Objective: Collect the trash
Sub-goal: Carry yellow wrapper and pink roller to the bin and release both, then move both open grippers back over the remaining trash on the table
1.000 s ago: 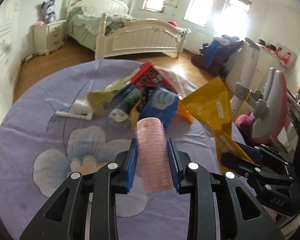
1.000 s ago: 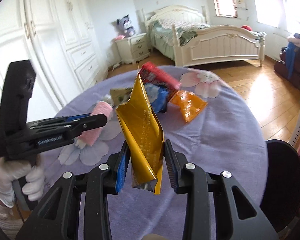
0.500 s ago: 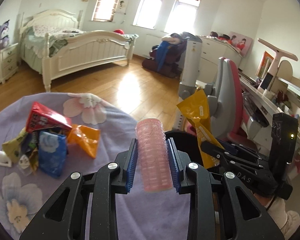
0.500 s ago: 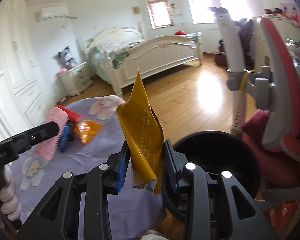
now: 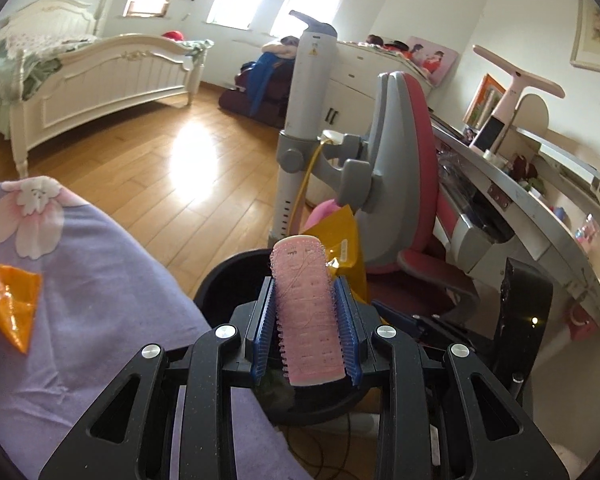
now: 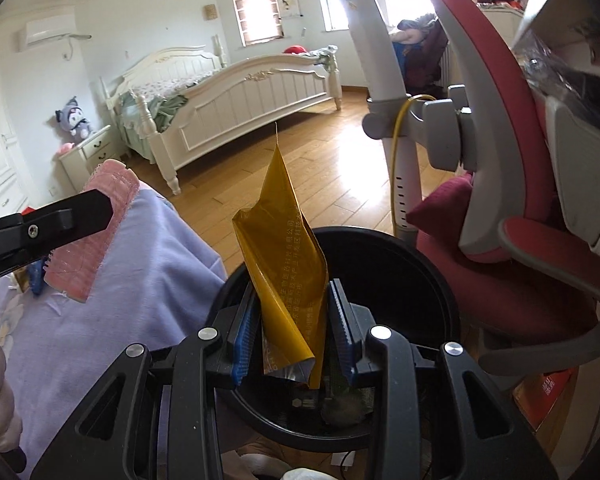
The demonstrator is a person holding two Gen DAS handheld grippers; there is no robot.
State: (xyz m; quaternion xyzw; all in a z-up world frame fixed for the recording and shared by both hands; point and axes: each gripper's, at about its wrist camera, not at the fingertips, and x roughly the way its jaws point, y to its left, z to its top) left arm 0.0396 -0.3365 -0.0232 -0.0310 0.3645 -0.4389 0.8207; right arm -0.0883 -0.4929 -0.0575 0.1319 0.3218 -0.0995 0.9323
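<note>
My left gripper [image 5: 305,328] is shut on a pink hair roller [image 5: 306,312] and holds it above the near rim of a black trash bin [image 5: 220,280]. My right gripper [image 6: 294,334] is shut on a yellow foil wrapper [image 6: 286,264], upright over the open black bin [image 6: 420,280], which holds some trash at its bottom. The roller and the left gripper also show at the left of the right wrist view [image 6: 96,232]. The yellow wrapper [image 5: 346,240] shows behind the roller in the left wrist view.
The purple flowered tablecloth [image 5: 80,280] lies left of the bin, with an orange wrapper [image 5: 8,304] on it. A pink and grey chair [image 6: 500,200] and a white pole stand [image 5: 304,120] are right behind the bin. A desk [image 5: 540,216] runs along the right.
Both grippers have swung right from the table, away from the trash pile, and now hang over the black bin. Each keeps its hold on its item.
</note>
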